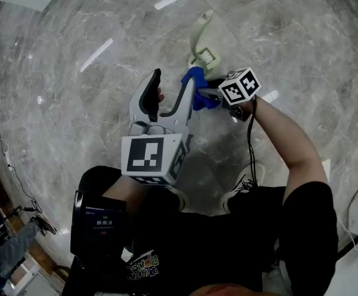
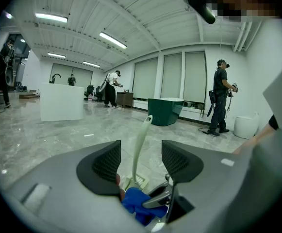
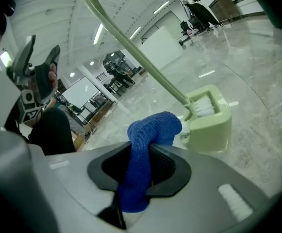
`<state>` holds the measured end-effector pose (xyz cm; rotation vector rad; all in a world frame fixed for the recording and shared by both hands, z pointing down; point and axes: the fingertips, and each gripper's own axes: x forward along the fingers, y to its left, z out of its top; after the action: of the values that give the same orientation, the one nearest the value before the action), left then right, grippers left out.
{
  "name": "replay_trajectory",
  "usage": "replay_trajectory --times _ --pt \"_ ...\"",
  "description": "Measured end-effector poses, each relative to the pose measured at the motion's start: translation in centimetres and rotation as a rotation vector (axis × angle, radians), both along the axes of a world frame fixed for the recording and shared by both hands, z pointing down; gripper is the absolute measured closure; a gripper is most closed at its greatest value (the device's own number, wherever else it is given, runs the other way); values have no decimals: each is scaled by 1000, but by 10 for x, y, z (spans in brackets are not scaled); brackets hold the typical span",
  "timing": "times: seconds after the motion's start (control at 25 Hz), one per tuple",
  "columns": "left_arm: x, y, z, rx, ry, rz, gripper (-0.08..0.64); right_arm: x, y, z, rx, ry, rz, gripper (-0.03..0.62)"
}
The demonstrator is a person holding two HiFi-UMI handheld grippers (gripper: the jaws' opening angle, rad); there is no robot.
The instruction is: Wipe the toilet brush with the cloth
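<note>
Polished grey marble floor point(image 1: 74, 73) mirrors the ceiling lights. A pale green holder point(image 3: 213, 125) stands upright on it, with the toilet brush point(image 3: 206, 105) seated inside. Farther across the hall, a white counter point(image 2: 62, 102), a dark green tub point(image 2: 166, 110) and a white bin point(image 2: 243, 126) rest on the same floor, well apart.

Black T-shirt point(image 1: 228, 245), grey left claw point(image 2: 141, 155) and right claw point(image 3: 141, 167), black-and-white marker cubes point(image 1: 151, 158)

Glossy grey marble floor point(image 1: 74, 103), white ceiling point(image 2: 145, 8), strip lights point(image 2: 51, 17).
</note>
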<state>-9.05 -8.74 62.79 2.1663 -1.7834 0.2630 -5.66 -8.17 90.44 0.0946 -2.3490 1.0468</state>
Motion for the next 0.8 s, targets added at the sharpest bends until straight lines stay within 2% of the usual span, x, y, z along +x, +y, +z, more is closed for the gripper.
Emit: replay_trajectory --times 0.24,0.44,0.56,0.68,0.8 --pt "-7 -6 -3 27 3 -16 295 -10 -16 -83 4 -219 -91 489" --pt "-2 -3 -5 41 10 -6 295 -11 -24 -166 85 -383 -118 489" --pt "3 1 -14 100 -28 21 295 -9 -18 -218 136 -473 -131 489" --pt "11 5 -27 182 -88 55 295 1 -17 -272 215 -577 -104 489" --pt "15 10 -32 213 -129 78 295 17 -30 -326 276 -712 -10 489"
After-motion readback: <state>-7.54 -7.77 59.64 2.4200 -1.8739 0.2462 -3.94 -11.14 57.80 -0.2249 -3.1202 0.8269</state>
